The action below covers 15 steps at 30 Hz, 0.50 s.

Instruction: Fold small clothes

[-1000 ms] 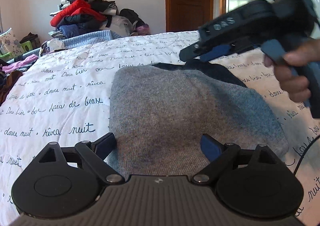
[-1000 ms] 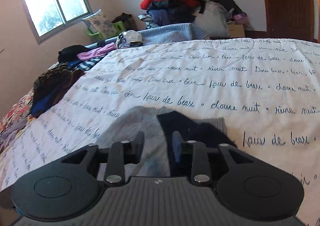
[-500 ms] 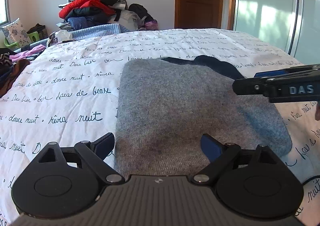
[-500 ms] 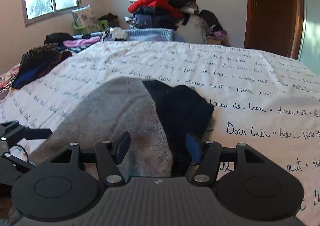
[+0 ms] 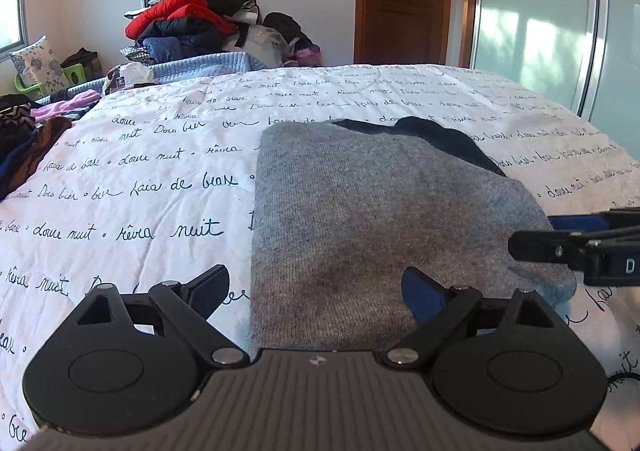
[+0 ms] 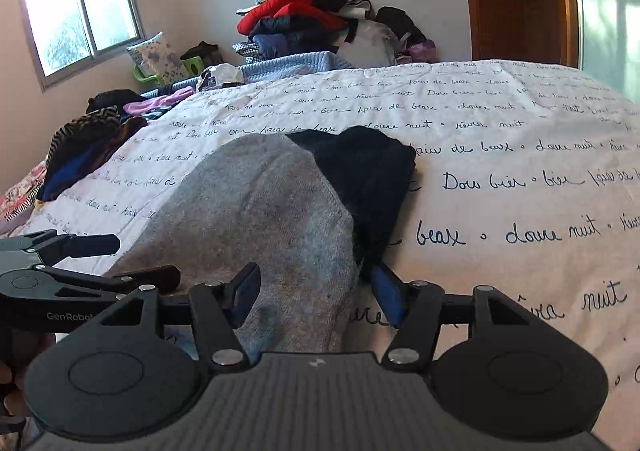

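the grey garment point(image 5: 380, 227) lies partly folded on the near half of the lettered bedspread point(image 5: 132, 187), with a dark layer point(image 5: 440, 141) showing at its far right edge. the left gripper point(image 5: 316, 293) hangs over its near edge, fingers spread wide and grasping nothing. the right gripper point(image 6: 314, 293) sits at the near right corner, also released. the risk, as i judge it: pinching only the grey top layer would drag it off the dark one and skew the fold.
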### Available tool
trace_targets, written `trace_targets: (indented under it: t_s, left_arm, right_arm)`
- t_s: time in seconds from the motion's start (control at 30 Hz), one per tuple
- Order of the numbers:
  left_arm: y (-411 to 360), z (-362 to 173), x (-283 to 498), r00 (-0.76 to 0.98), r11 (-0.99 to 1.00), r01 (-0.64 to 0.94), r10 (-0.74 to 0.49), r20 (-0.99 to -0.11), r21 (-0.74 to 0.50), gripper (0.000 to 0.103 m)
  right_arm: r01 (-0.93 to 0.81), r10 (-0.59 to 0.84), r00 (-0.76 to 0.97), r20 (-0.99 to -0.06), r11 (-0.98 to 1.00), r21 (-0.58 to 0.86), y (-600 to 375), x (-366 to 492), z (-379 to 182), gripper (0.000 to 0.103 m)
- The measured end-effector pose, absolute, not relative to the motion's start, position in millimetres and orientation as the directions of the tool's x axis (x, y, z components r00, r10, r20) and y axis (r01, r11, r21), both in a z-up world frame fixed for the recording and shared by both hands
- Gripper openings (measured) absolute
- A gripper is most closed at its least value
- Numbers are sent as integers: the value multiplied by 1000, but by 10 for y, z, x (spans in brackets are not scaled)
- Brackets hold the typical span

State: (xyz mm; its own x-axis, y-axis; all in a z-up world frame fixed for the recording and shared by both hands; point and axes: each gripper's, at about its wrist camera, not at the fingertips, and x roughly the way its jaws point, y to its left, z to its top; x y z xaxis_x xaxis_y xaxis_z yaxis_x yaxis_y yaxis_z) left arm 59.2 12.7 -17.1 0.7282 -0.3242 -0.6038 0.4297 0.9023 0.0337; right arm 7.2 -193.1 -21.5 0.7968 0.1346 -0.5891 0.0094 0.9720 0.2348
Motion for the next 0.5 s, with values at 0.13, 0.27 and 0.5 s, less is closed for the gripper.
trace_targets:
  t_s: [0.13,0.27,0.5]
  left_arm:
    - [193,-162,582,725,904,427,-332,-604,15,92]
    - [268,-122,661,724,906,423,-345,-598,-10,92]
    - [481,-193,1124,628,856,446,-508,-590,-262,95]
  right_arm:
    - [13,125,762,-635,978,209,-1878,35,-357,63]
    - [41,177,776,-605,944,329,-2020,22,-343,63]
    - [77,338,778,-530,786,613,-2408,269,-551,68]
